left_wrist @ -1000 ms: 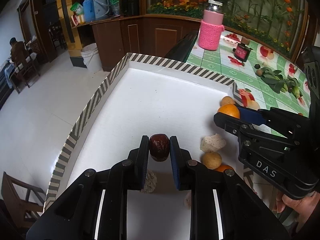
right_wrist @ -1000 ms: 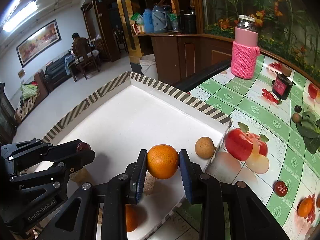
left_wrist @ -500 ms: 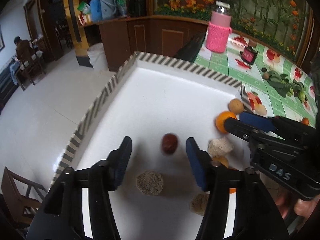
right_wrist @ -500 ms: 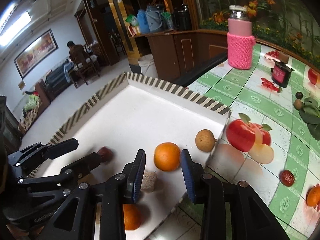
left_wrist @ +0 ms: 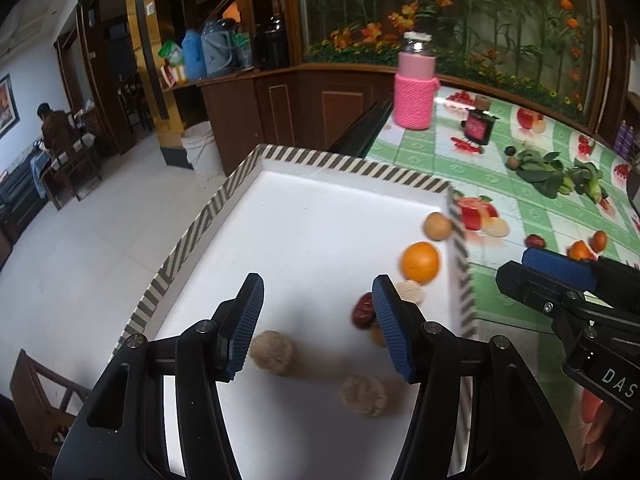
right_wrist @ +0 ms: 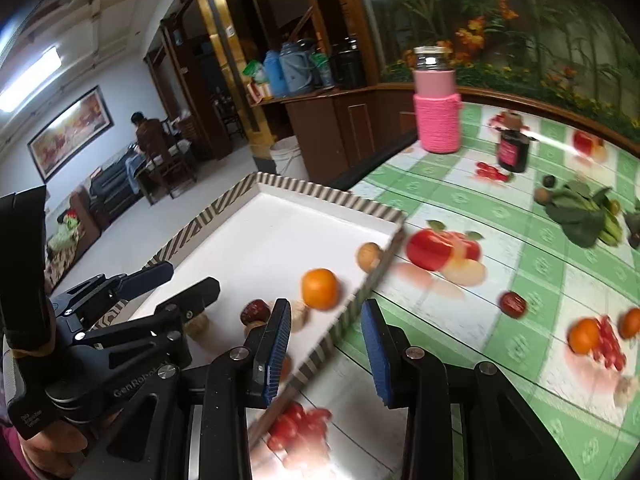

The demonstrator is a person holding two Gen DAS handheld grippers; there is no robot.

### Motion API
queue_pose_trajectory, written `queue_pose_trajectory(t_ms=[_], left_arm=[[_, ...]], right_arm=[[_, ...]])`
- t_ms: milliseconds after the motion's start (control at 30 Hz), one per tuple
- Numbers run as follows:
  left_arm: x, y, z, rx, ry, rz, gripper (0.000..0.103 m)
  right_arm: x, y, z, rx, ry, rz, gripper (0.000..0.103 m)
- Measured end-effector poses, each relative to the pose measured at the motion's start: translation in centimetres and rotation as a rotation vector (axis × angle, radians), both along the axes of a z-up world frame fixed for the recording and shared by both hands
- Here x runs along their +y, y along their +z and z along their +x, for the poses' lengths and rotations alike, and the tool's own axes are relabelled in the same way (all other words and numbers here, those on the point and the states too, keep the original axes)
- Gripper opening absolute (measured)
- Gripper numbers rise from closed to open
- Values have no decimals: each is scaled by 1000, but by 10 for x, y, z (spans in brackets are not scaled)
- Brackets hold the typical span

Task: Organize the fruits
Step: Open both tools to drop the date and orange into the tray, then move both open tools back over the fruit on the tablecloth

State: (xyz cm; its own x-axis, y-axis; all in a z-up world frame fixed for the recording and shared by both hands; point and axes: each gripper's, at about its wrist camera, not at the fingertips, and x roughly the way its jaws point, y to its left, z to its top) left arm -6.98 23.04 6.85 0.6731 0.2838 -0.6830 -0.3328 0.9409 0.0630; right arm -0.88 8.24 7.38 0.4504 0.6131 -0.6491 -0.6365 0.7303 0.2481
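White striped-rim tray (left_wrist: 400, 182) holds round orange fruit (left_wrist: 419, 262) & dark red date (left_wrist: 362, 311). Left gripper (left_wrist: 318, 324), right gripper (right_wrist: 326, 346): both agape, empty. Next, prob.: fetch loose red date on tablecloth (right_wrist: 513, 304).

Red date (left_wrist: 363, 311) half behind finger; tablecloth (right_wrist: 460, 320) blurred.

Fruit-print table (right_wrist: 500, 240) carries striped tray (left_wrist: 344, 162); pink jar (left_wrist: 414, 94) behind.
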Motion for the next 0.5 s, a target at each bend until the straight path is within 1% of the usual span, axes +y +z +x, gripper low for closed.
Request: queue_pose_trajectory(t_ms=[233,500], left_arm=[[-34,7,1,-27,-54,4,57],[-83,5,12,-21,-147,0,57]], right_arm=[[-42,0,-7,-4,-67,-1,35],[-98,-4,-8,6,-159,-19,35]])
